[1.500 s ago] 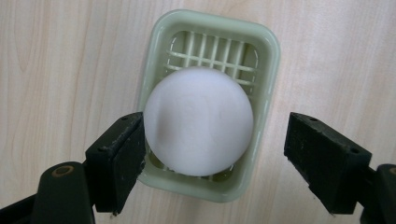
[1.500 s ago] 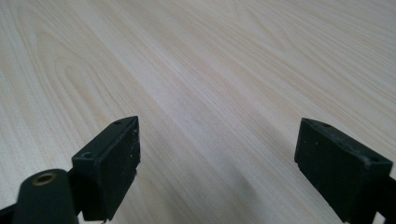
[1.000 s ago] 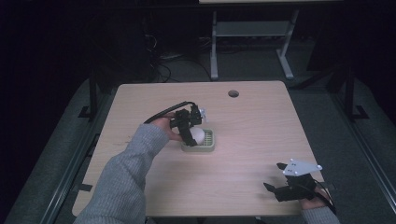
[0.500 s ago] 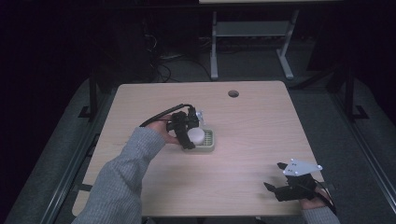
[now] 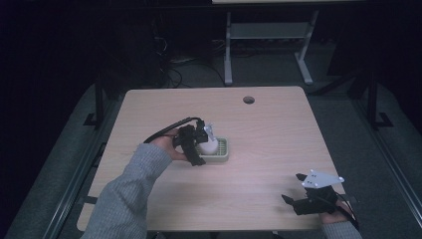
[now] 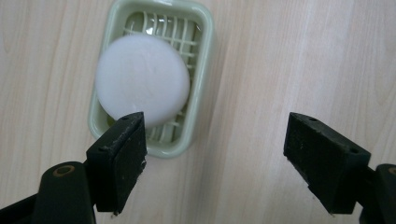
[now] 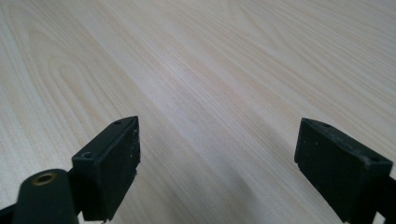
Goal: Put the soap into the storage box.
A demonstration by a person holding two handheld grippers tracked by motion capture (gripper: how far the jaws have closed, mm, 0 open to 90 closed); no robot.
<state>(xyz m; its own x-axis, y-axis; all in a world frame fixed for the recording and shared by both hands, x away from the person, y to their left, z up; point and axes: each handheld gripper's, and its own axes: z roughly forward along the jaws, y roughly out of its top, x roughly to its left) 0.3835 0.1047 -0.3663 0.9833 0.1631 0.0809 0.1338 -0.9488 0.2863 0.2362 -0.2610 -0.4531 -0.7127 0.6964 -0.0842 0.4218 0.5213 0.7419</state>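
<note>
A round white soap (image 6: 142,79) lies in a pale green slatted dish (image 6: 201,88), covering most of the grid and reaching past one long rim. The dish sits on the light wooden surface (image 5: 268,144), left of its middle in the high view. The left gripper (image 6: 215,163) hovers just above and beside the dish, its jaws spread wide and holding nothing; in the left gripper view one jaw overlaps the dish's near rim and the soap's edge, while the other is over bare wood well to the side. A hand in a grey sleeve (image 5: 127,191) holds this gripper, and a black cable loops from it. The right gripper (image 5: 298,191) rests near the surface's front right corner, well apart from the dish, jaws also spread wide over bare wood, with a grey three-cornered plate on top.
</note>
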